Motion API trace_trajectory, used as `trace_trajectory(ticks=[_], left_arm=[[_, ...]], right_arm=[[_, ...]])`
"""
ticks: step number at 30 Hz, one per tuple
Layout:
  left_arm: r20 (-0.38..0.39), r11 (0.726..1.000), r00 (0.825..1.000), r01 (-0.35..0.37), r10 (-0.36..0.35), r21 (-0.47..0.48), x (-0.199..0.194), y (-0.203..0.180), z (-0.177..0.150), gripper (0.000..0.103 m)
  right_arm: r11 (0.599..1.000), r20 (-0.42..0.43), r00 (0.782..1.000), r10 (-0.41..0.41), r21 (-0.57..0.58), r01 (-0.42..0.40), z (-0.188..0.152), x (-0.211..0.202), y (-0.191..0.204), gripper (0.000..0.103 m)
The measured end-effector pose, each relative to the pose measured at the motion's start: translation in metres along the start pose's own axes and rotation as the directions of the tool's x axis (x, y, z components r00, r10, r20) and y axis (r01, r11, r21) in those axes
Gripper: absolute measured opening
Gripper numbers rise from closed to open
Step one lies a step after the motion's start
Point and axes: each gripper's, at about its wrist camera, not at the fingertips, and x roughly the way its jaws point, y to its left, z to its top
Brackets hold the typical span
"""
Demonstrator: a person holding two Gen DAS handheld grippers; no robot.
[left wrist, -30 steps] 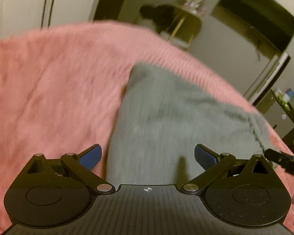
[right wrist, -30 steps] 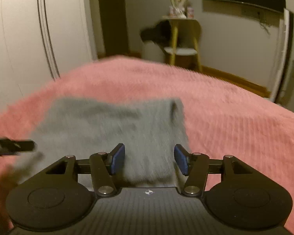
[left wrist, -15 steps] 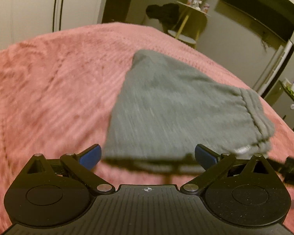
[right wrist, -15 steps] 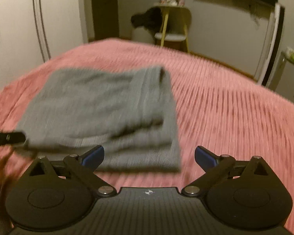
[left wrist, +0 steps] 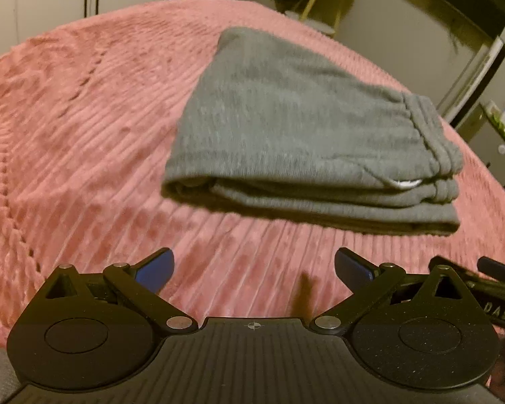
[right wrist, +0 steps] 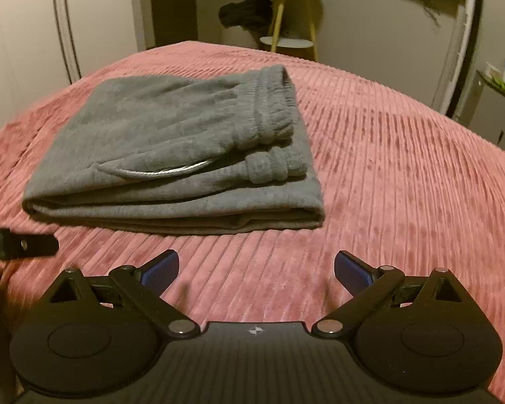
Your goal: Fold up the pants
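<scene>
Grey pants [left wrist: 296, 134] [right wrist: 171, 148] lie folded into a flat stack on the pink ribbed bedspread [left wrist: 84, 128] [right wrist: 404, 175], waistband and a white drawstring showing at the right end. My left gripper [left wrist: 254, 267] is open over bare bedspread, a short way in front of the stack's near edge. My right gripper [right wrist: 256, 267] is also open, back from the stack, with nothing between its fingers. Part of the right gripper [left wrist: 495, 269] shows at the right edge of the left wrist view; part of the left gripper [right wrist: 20, 244] shows at the left edge of the right wrist view.
Beyond the bed stands a small yellow-legged side table [right wrist: 289, 17] with dark cloth [right wrist: 245, 10] hung on it. White wardrobe doors [right wrist: 23, 33] are on the left, a dark cabinet with bottles [right wrist: 498, 91] on the right.
Both grippers have drawn back from the pants, which now lie free on the bedspread. The right gripper's jaws widened from half open to fully open.
</scene>
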Motion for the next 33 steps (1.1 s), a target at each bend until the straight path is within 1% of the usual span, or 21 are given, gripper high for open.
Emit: trace_trajectory(ticks=[5,13,22,33], left_arm=[[-0.012,1.000,1.000,-0.016,0.016,0.006,0.004,-0.002,-0.001,0.103],[-0.028,1.000,0.999,-0.030,0.030,-0.006,0.008,-0.002,0.000,0.103],[-0.032,0.998,0.998,-0.054,0.055,0.027,0.009,-0.008,-0.002,0.103],[-0.033,0.998,0.998,-0.053,0.055,0.041,0.009,-0.009,-0.003,0.103]], right_arm=[[0.999,0.024,0.999,-0.031,-0.018,0.031,-0.002,0.005,-0.003,0.099],[0.998,0.026,1.000,-0.013,-0.067,0.014,-0.006,0.011,0.001,0.099],[0.998,0.035,0.999,0.004,-0.061,-0.002,-0.007,0.010,-0.002,0.099],[0.998,0.041,0.999,0.004,-0.062,-0.001,-0.008,0.008,-0.002,0.099]])
